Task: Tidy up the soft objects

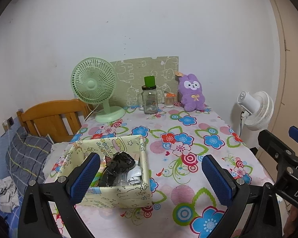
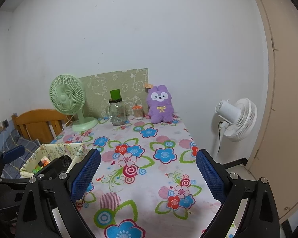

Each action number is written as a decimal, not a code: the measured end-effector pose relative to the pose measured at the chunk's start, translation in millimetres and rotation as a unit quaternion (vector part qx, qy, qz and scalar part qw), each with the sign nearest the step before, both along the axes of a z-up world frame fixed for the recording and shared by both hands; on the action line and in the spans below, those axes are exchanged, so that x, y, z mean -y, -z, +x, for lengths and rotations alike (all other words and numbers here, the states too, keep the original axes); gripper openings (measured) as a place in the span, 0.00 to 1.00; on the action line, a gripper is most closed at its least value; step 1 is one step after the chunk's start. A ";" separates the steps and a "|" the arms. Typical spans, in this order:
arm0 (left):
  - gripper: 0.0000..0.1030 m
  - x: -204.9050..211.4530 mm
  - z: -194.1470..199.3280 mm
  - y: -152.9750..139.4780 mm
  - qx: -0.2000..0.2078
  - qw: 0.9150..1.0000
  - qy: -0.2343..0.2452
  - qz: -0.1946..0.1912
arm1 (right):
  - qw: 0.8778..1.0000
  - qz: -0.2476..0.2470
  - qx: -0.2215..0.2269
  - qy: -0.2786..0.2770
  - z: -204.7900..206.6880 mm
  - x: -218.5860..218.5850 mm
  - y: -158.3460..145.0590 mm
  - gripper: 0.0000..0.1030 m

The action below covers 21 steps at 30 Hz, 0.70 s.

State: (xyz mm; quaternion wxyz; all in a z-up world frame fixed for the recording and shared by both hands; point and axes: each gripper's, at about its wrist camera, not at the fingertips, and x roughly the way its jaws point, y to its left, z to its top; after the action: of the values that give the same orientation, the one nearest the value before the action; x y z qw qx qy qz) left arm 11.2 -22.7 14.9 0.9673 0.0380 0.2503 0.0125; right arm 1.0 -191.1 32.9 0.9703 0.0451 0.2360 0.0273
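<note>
Holding both grippers low over the near end of the tabletop (image 2: 164, 178), you have each pair of jaws spread wide and empty. Your left gripper (image 1: 151, 178) hovers just beside the patterned storage box (image 1: 117, 196), its left pad overlapping the box's near corner in view; a black crumpled bag (image 1: 122, 161) and other items lie inside. Your right gripper (image 2: 148, 175) sits over bare floral cloth. The purple plush bunny (image 2: 160, 105) sits upright at the far end against the wall, well apart from both jaws, beside a glass jar mug (image 2: 117, 112) and a green desk fan (image 2: 68, 99).
</note>
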 end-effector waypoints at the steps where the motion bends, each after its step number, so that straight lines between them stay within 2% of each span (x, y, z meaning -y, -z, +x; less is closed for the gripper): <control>1: 1.00 -0.7 -0.9 -0.6 0.001 1.000 -0.001 0.000 | 1.000 0.000 0.000 0.001 -0.4 0.2 -0.2 0.95; 21: 1.00 -10.2 -10.4 -7.9 0.014 1.000 -0.009 -0.012 | 1.000 -0.005 0.006 -0.006 -5.3 -5.8 -4.1 0.95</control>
State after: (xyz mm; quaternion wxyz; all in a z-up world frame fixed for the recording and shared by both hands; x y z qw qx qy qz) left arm 0.8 -12.5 22.7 0.9708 0.0242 0.2377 0.0192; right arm -4.3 -185.2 37.0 0.9719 0.0384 0.2300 0.0321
